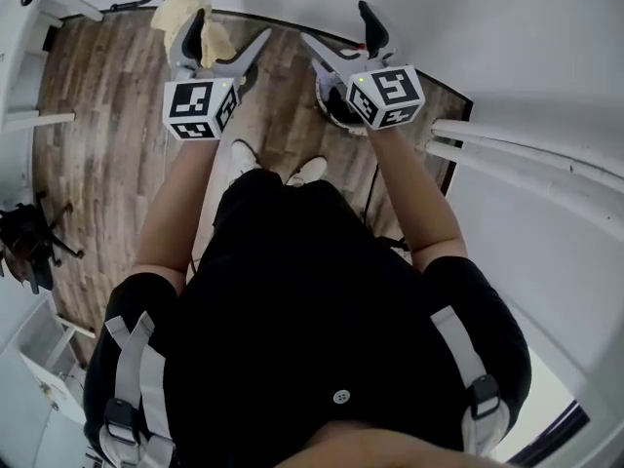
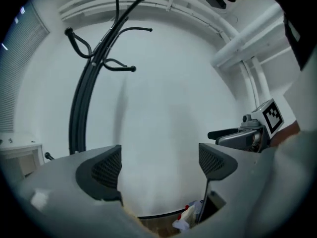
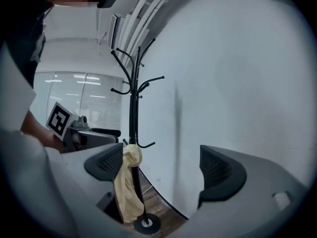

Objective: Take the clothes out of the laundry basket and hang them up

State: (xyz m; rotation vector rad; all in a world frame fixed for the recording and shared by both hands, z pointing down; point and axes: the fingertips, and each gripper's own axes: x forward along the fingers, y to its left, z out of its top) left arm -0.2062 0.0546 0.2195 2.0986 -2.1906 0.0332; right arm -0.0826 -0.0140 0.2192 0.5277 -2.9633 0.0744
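A pale yellow garment hangs from a low hook of the black coat rack, and in the head view this yellow garment lies just beyond my left gripper. Both grippers are held level in front of the person. The left gripper is open, nothing between its jaws, facing the white wall with the coat rack at its left. The right gripper is open and empty too. The laundry basket sits on the floor under the right gripper; white and red clothes show in it.
A white wall and white pipes close the right side. The rack's round base stands on the wooden floor. Dark equipment stands at the left. The person's feet are just behind the basket.
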